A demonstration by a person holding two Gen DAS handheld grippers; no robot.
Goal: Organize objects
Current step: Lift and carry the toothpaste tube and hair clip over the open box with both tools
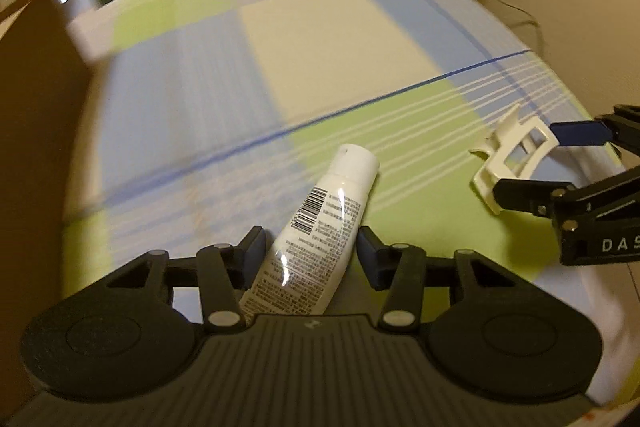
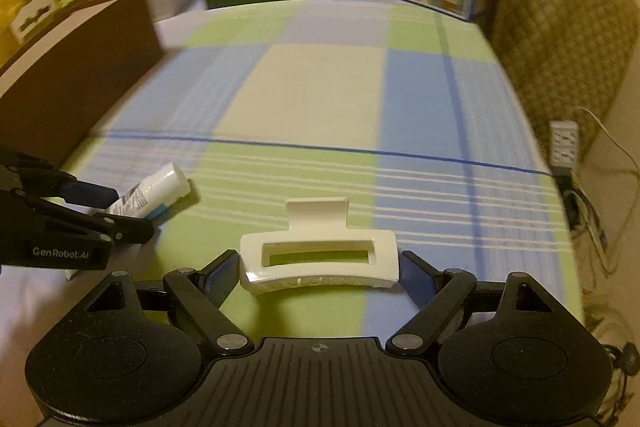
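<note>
The white tube (image 1: pixel 316 227) lies between the fingers of the left tongs (image 1: pixel 311 251), which sit close at its sides, though contact is unclear. The white hair clip (image 2: pixel 320 259) rests on the checked cloth (image 2: pixel 320 99) between the wide-spread right tongs (image 2: pixel 318 267), not yet gripped. Both things are still down on the cloth, well apart from the brown box (image 2: pixel 80 67) at the left, so the sorting looks barely begun.

Checked green-and-blue cloth (image 2: pixel 320 99) under dim warm light, brown box (image 2: pixel 80 67) left, quilted beige chair (image 2: pixel 560 39) right.
</note>
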